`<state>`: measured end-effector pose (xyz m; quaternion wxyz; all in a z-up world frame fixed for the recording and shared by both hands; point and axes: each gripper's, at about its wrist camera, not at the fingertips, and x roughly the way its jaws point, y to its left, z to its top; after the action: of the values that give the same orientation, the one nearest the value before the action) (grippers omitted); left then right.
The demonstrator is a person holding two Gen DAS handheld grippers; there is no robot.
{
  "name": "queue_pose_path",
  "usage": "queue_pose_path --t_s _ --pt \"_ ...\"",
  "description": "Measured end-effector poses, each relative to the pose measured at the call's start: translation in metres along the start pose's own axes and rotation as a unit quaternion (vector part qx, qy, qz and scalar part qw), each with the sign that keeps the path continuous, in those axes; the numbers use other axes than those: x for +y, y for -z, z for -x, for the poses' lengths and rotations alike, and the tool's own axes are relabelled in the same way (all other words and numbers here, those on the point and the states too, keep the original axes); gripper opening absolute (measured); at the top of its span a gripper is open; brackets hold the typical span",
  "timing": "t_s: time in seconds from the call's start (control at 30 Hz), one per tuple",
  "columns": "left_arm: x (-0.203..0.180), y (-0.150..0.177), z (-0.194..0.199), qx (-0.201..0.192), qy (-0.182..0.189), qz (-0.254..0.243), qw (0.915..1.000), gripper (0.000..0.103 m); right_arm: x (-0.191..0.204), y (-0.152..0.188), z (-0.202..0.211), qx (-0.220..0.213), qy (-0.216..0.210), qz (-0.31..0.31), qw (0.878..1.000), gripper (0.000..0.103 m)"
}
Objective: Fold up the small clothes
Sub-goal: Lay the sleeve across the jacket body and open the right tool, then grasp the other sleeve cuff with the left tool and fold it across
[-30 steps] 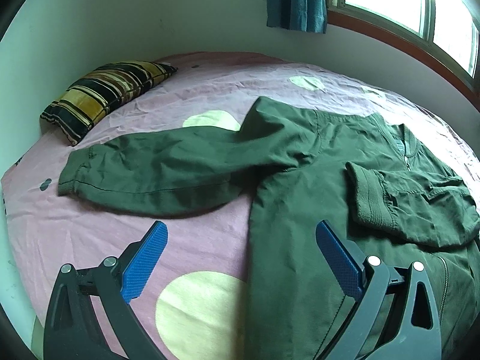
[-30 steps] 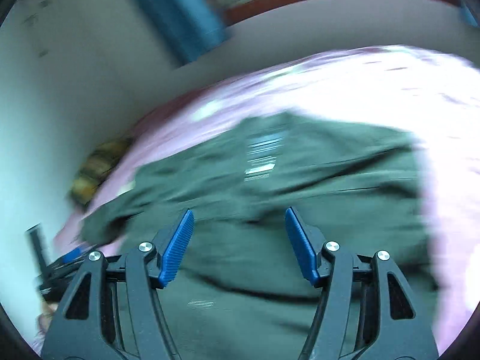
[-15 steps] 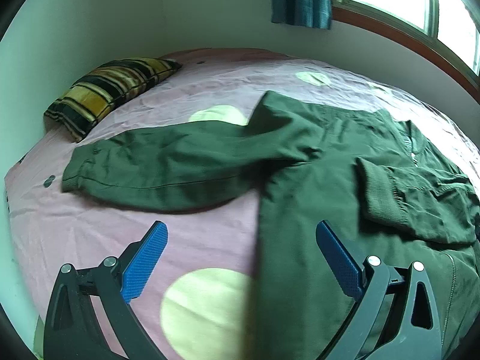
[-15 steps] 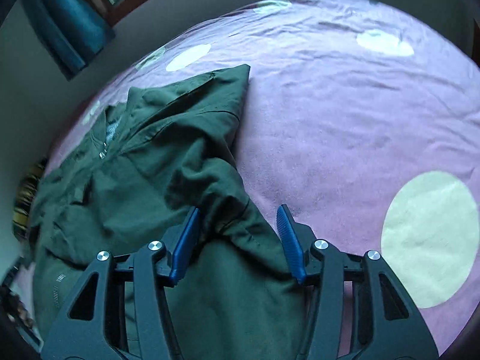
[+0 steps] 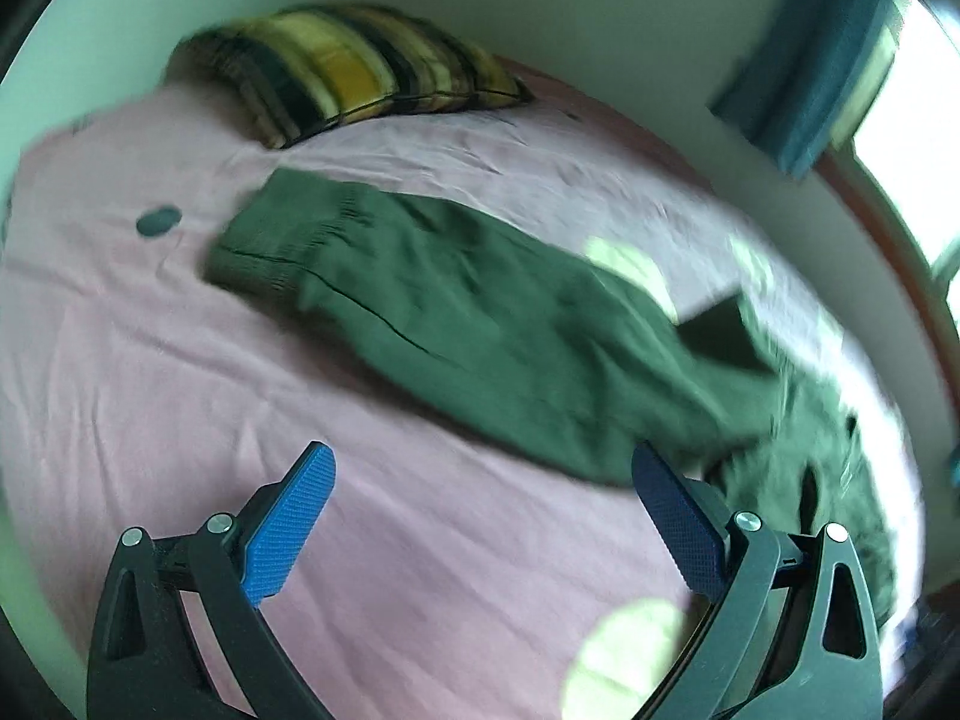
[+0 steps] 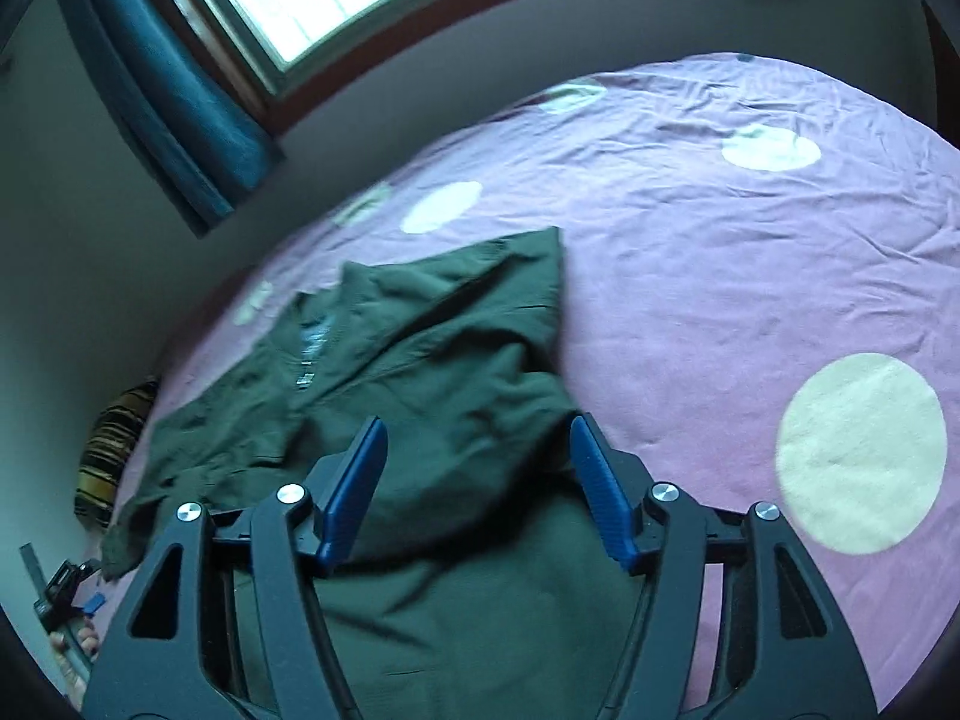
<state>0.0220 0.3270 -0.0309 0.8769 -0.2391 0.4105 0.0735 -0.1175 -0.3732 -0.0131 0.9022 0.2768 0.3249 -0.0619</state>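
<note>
The dark green cotton jacket (image 6: 432, 396) lies on the pink dotted bedsheet (image 5: 180, 420). The released left hand-held gripper (image 5: 480, 516) has swung toward its outstretched sleeve (image 5: 432, 300); the right hand-held gripper (image 6: 474, 480), also spread, hovers over the folded-in side. Sleeve fold likely next.

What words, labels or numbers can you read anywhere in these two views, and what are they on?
No text can be read in either view.
Green jacket: a pale patch at the neck opening may be a label or zipper, too blurred to read.
Striped pillow: pattern only, no lettering.
Pink bedsheet: pale dots only, no print.
Left tongs and right tongs: no markings visible.
</note>
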Motion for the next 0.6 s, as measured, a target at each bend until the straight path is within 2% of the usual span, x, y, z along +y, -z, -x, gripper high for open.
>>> queue_pose_path --t_s 0.13,0.23,0.4,0.5,0.53,0.6 --pt "0.037 -0.023 -0.015 0.01 0.061 0.076 0.9952 0.099 0.024 0.006 -0.004 0.009 -0.02 0.012 1.0 0.063" --pt "0.06 -0.035 -0.034 0.021 0.081 0.133 0.9876 0.098 0.039 0.011 -0.007 0.016 -0.027 0.025 0.999 0.064" --pt "0.077 -0.057 -0.048 -0.002 0.104 0.165 0.9809 0.098 0.057 0.02 -0.017 0.032 -0.032 0.044 0.998 0.067" --pt "0.083 -0.066 -0.053 0.002 0.108 0.185 0.9768 0.096 0.063 0.026 -0.021 0.036 -0.031 0.05 0.998 0.068" --pt "0.083 -0.069 -0.053 0.003 0.102 0.183 0.9777 0.093 0.064 0.028 -0.023 0.037 -0.03 0.05 0.998 0.068" --pt "0.081 -0.073 -0.056 0.014 0.074 0.17 0.9825 0.047 0.066 0.031 -0.025 0.037 -0.031 0.05 0.998 0.068"
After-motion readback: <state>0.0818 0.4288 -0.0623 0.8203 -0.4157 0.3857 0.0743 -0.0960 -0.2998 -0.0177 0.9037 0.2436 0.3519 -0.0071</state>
